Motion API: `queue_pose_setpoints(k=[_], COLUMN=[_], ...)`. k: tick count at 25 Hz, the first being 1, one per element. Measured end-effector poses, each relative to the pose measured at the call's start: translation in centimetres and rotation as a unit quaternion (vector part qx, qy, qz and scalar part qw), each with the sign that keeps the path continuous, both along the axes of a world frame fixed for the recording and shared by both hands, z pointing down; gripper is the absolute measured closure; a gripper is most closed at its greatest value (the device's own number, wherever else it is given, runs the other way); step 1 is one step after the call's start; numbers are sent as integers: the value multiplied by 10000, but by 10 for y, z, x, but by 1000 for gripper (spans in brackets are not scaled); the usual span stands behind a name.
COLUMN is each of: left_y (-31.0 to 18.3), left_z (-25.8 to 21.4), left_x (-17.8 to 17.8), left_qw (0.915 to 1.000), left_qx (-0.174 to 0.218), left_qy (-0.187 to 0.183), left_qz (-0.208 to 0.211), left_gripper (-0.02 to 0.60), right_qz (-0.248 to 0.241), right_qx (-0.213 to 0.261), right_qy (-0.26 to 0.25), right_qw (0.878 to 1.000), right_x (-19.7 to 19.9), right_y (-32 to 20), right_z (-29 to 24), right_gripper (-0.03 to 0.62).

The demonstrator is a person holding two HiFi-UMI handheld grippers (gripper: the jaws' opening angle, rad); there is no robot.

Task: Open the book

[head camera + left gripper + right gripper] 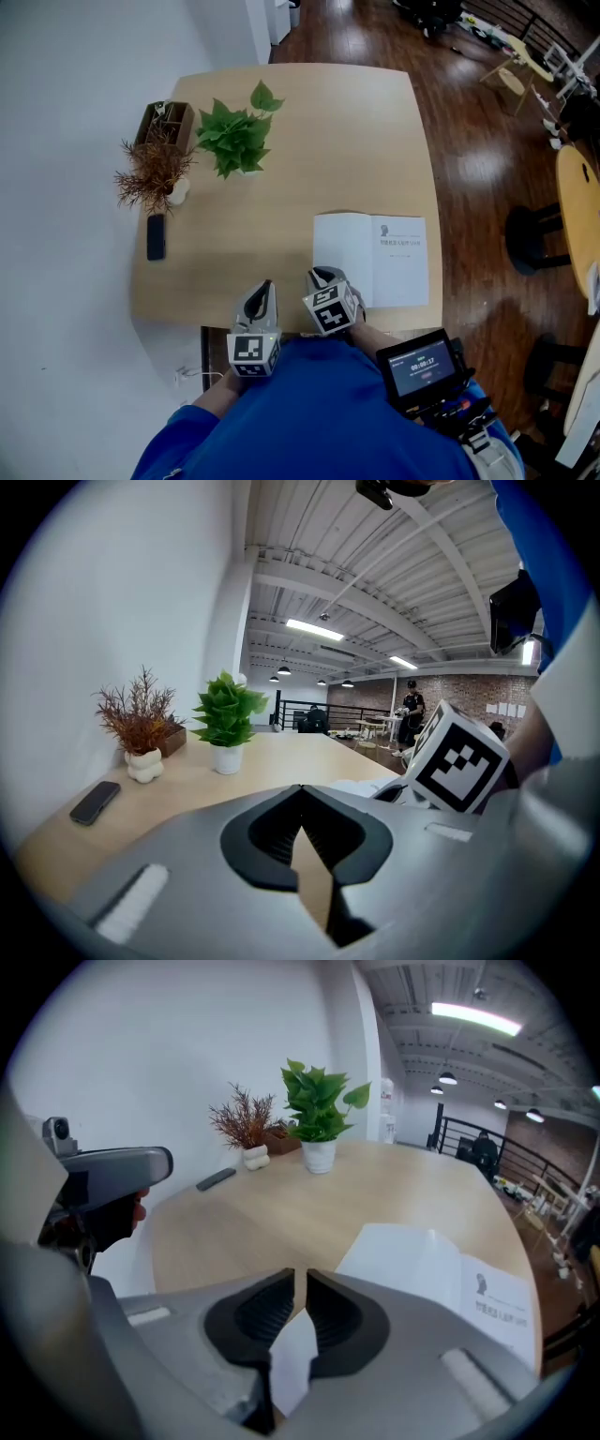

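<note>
The right gripper (322, 275) has its jaws pressed almost together, only a thin slit between the ribbed pads. White shows low in that slit, and I judge it to be the page lying beneath, not a leaf being pinched. It hovers over the near-left corner of the white paperback book (375, 258). The book lies flat near the desk's near-right corner, a blank sheet on its left half and a printed title page on its right. So it looks open at the cover, and the opening step seems done or in its last moments. If more pages are wanted, the next move calls for parting the jaws and catching one thin leaf at its free edge without creasing it.

The left gripper (265, 284) is closed too, its tips meeting, empty, above the near edge of the pale wooden desk (309, 169).

The right gripper covers the book's corner in the head view. The print is too small to read, and a blue sleeve hides the desk's near edge
</note>
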State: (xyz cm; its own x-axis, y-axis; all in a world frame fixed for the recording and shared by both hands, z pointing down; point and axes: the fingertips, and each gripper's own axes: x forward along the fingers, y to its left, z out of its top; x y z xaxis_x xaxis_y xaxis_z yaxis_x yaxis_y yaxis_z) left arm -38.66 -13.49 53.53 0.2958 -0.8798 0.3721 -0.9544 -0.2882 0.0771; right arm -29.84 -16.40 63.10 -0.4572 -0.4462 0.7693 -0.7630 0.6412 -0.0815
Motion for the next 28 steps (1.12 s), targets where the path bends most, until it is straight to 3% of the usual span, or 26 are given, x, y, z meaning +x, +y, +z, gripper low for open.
queue_pose_setpoints(k=[4,7,17,28], left_y=[-2,-2,4,21], left_z=[-2,3,5,-10], left_x=[19,37,102,199], left_qw=[9997,9989,9938,9918], left_qx=[4,4,68,182], left_qy=[25,72,77,-11], left_qz=[223,465,1106,1263], left_gripper=[574,574,574,574], right_qz=[-100,30,694,1042], right_qx=[746,1018,1462,1759], right_qy=[140,173,171,-32], right_qw=[9971,9947,9867,9789], right_x=[13,29,100,203], right_y=[2,7,22,50], right_z=[-23,-35,-58,-85], right_gripper=[557,567,585,591])
